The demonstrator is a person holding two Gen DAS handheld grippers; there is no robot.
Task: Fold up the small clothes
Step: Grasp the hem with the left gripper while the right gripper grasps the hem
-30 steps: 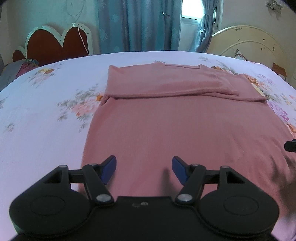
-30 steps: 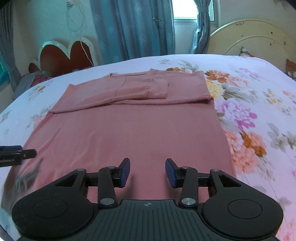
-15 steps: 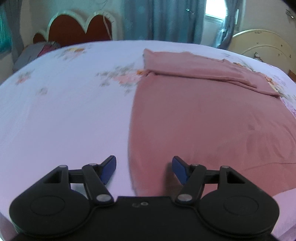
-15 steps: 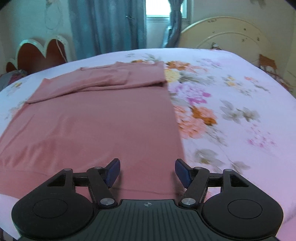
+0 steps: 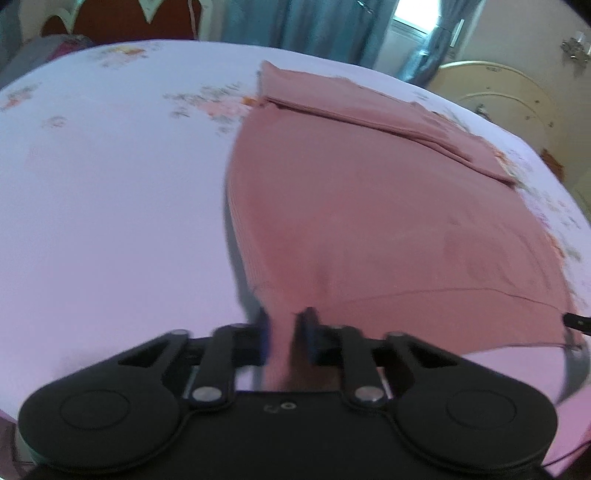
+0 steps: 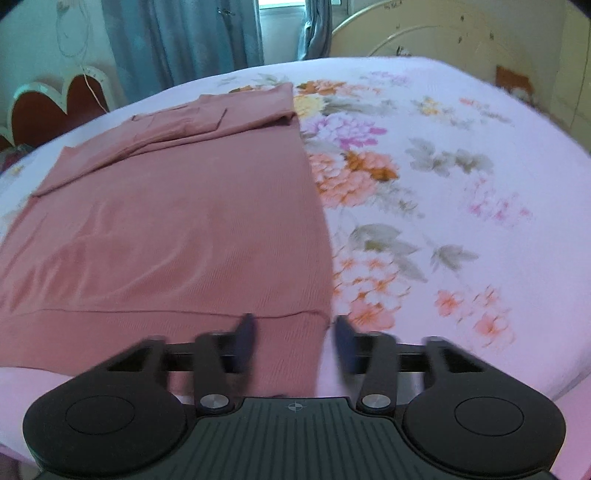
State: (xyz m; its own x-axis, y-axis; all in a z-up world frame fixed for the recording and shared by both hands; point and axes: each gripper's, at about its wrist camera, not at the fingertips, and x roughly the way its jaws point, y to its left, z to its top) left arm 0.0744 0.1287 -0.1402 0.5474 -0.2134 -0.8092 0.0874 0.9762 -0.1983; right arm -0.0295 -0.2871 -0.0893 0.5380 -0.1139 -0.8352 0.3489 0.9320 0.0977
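Note:
A dusty-pink garment (image 5: 369, 206) lies flat on the bed, its far end with the sleeves folded over. It also shows in the right wrist view (image 6: 166, 221). My left gripper (image 5: 286, 336) is shut on the garment's near left hem corner, with cloth bunched between the blue pads. My right gripper (image 6: 293, 341) is at the near right hem corner; its jaws stand apart around the cloth and look blurred. The tip of the right gripper (image 5: 578, 323) shows at the right edge of the left wrist view.
The bed has a pale pink floral sheet (image 6: 424, 221). A cream headboard (image 6: 461, 33) stands at the far right, a red heart-shaped piece (image 6: 55, 99) at the far left, and blue curtains (image 6: 177, 40) behind.
Both grippers have moved outward from the garment's middle to its near hem corners. The left jaws have closed on the cloth. The right jaws have narrowed around the corner.

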